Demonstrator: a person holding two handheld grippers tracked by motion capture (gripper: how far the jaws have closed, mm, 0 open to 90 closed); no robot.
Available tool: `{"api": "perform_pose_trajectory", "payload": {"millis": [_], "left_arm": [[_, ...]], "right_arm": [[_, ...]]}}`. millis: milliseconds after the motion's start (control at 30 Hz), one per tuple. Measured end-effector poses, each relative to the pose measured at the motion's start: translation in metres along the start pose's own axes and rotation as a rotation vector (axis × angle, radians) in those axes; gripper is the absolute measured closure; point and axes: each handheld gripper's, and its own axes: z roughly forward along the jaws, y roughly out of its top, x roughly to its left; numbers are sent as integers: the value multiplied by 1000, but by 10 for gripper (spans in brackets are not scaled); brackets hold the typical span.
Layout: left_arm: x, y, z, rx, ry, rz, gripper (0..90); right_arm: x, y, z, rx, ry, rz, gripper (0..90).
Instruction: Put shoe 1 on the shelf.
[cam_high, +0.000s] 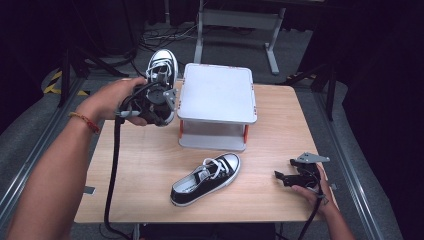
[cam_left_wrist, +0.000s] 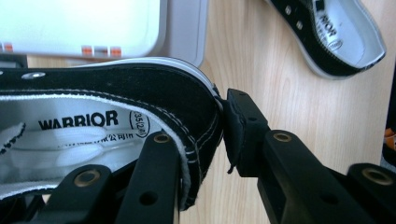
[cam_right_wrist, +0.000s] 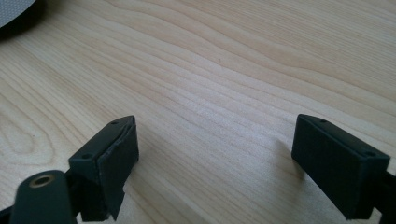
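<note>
Left gripper (cam_high: 159, 107), hand-held, clenched on the heel wall of a black-and-white sneaker (cam_high: 161, 67): one jaw inside the collar, the other against the outer heel, as the left gripper view shows (cam_left_wrist: 205, 140). Item held clear of the table, just left of the grey two-tier stand, toe pointing away from the person toward the far edge, long axis running roughly near-to-far. Inventory by size follows. Wooden table (cam_high: 150, 165), light grain, bearing everything else. Grey two-tier stand (cam_high: 217, 92), flat top bare, orange-tipped posts at the corners, lower shelf open to the near side; it lies directly to the right of the held sneaker, touching or nearly so, which cannot be told from the high view. Second sneaker (cam_high: 207, 178), the mate, resting on its sole at the table's near centre, long axis diagonal, toe toward the right rear. Right gripper (cam_high: 287, 176), low over the near right of the table, jaws standing wide apart with nothing between them, bare wood beneath (cam_right_wrist: 210, 102). Judgement: the left hand is the one placed to set its sneaker on the stand, a short sideways carry to the right; the right gripper is the nearer to the mate.
</note>
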Motion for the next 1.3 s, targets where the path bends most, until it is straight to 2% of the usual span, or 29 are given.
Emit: {"api": "perform_pose_trajectory", "payload": {"millis": [133,233,333,500,733,933,1133,1300], "left_arm": [[3,9,-2,-11,3,17,751],[6,18,-2,-10,-16,22,750],[11,27,-1,-5,-8,37,749],[20,41,0,-29,-19,53,750],[38,69,14,6,-37,90,747],[47,87,23,-2,-54,108,745],[55,102,33,26,-82,106,744],[62,106,43,56,-86,88,736]], "right_arm": [[0,0,0,0,2,-2,150],[0,0,0,0,3,-3,150],[1,-1,-1,0,3,-5,151],[1,-1,-1,1,4,-2,152],[1,-2,-2,0,5,-2,152],[2,-2,-2,1,7,-1,152],[2,-2,-2,2,8,-3,152],[2,-2,-2,3,9,-6,152]]}}
